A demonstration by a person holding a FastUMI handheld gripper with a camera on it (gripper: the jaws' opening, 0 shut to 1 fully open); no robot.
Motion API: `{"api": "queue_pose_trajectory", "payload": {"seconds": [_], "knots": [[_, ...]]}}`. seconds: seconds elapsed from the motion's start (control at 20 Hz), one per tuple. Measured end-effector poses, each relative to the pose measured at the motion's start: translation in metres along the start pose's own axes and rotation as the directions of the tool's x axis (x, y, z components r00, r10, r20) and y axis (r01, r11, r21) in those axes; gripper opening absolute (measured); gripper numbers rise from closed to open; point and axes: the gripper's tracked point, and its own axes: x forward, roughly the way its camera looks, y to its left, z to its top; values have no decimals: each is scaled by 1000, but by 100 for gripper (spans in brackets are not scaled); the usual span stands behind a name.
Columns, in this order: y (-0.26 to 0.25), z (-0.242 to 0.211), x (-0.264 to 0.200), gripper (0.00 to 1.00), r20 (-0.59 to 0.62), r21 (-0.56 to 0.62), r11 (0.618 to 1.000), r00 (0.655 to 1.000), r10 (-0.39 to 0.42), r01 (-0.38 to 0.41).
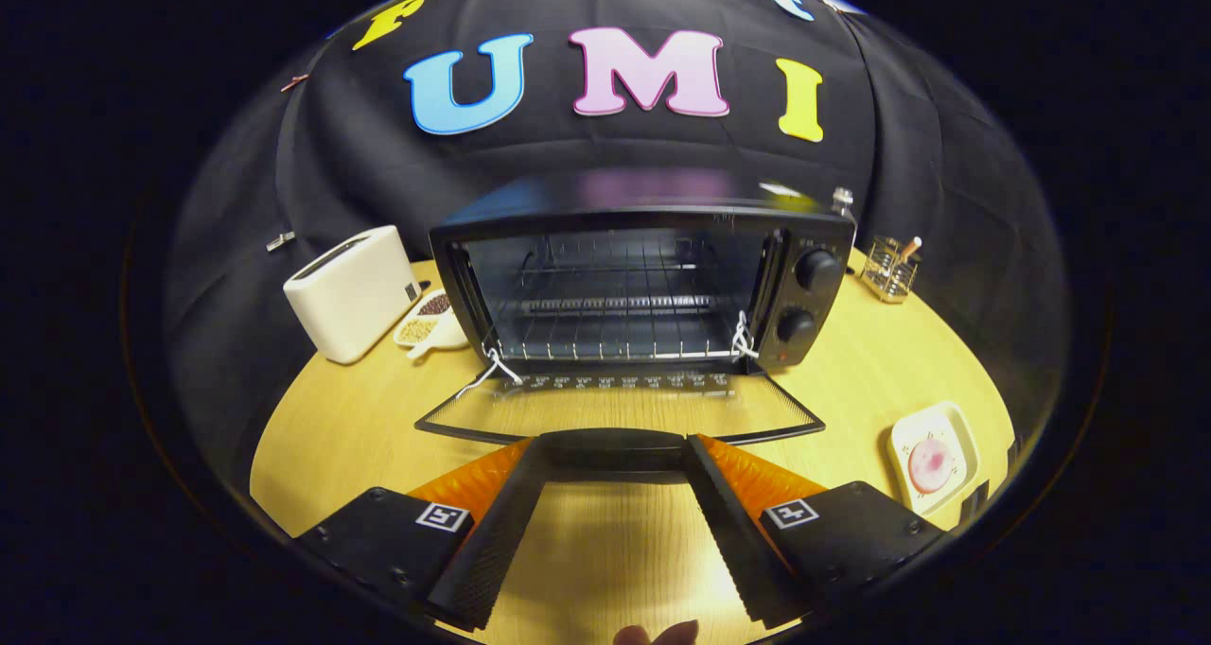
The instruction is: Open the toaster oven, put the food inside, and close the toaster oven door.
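Observation:
The black toaster oven (643, 286) stands on the round wooden table (861, 371) with its glass door (620, 409) folded down flat toward me. Its wire rack (605, 328) is bare. The door's black handle (613, 451) lies right between my fingertips, and my gripper (615, 444) is open, its black fingers (492, 531) spread to either end of the handle. The food, a round pink piece (930, 463), rests on a cream square plate (957, 427) to the right of my fingers.
A white toaster (352, 290) and a small dish of beans (430, 323) sit left of the oven. A wire holder (889, 269) stands behind the oven's right side. A person's fingertips (656, 635) show below my fingers.

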Motion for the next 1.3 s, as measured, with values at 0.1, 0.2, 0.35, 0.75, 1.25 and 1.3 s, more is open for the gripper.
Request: {"api": "queue_pose_trajectory", "payload": {"seconds": [0.1,0.2,0.35,0.75,1.25,1.3], "knots": [[-2,-14,3,97,-37,-1,1000,999,-6,6],[-4,-22,4,98,-63,-19,1000,998,-6,5],[-5,-23,2,98,-67,-21,1000,998,11,-13],[-102,41,-83,97,-57,-27,991,990,129,-131],[-323,-10,-89,100,-406,13,989,903,142,-150],[-337,-15,-82,99,-434,20,989,890,143,-149]]}}
